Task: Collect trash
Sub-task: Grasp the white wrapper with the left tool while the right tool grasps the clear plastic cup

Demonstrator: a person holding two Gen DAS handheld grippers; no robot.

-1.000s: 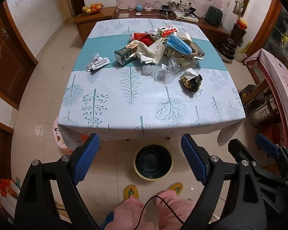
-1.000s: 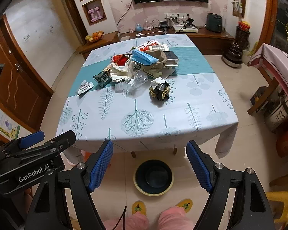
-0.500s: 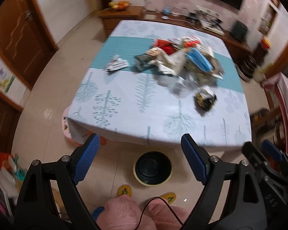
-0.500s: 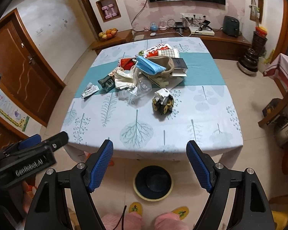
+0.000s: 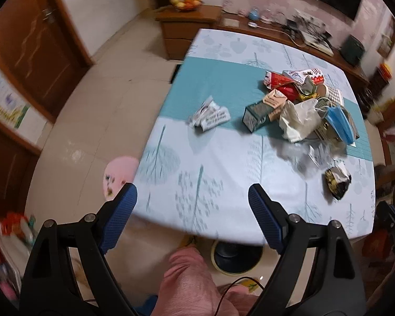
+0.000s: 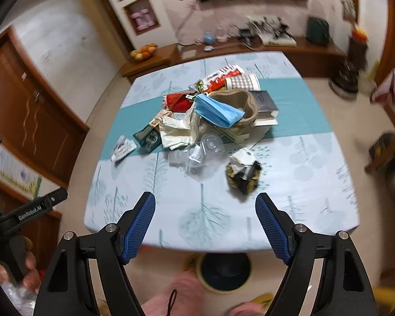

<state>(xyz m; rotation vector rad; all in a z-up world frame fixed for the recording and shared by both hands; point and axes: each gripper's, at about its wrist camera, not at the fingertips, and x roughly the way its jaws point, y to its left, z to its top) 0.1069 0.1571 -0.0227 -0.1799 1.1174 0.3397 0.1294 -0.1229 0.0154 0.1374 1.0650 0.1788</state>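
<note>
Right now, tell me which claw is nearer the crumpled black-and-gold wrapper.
Right. The right claw hangs open just short of the black-and-gold wrapper; the left claw, also open, sits farther off to its left.

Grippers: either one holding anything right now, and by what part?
Nothing held. The left gripper and right gripper both have jaws wide open with only air between, short of the trash pile on the table.

Dim indoor light, motion blur, fisheye edges.

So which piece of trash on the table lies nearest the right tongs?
The crumpled black-and-gold wrapper, lying alone on the white cloth in front of the heap, closest to the open right tongs.
</note>
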